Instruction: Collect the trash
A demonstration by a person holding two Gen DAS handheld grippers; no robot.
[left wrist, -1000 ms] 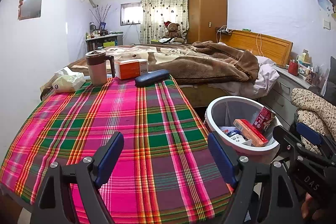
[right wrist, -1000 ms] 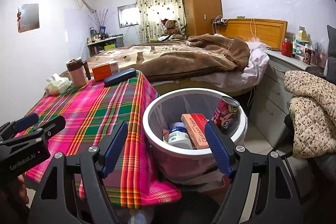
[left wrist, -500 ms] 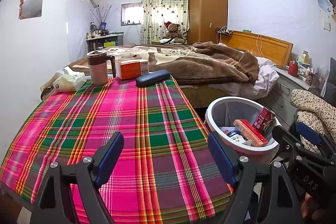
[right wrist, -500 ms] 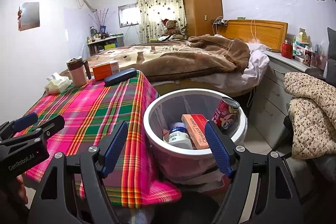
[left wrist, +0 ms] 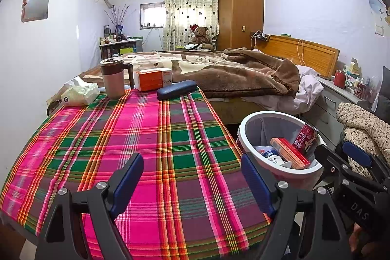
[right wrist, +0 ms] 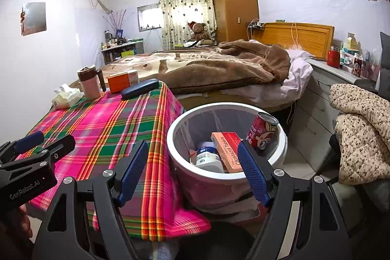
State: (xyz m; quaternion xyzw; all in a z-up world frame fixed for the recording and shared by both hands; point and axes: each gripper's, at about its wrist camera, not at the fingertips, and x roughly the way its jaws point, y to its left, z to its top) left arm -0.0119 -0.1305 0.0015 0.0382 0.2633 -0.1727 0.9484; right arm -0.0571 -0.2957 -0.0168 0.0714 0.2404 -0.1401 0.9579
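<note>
- Left wrist view looks low across the plaid table (left wrist: 156, 138), bin (left wrist: 246, 130) lower right
- Right wrist view sits close over that bin (right wrist: 175, 130), table at left

No visible change — scene unmoved, grippers included

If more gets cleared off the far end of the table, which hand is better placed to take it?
Left, probably. The left tool hangs open over the tablecloth, facing the orange box; the right tool faces the bin.
</note>
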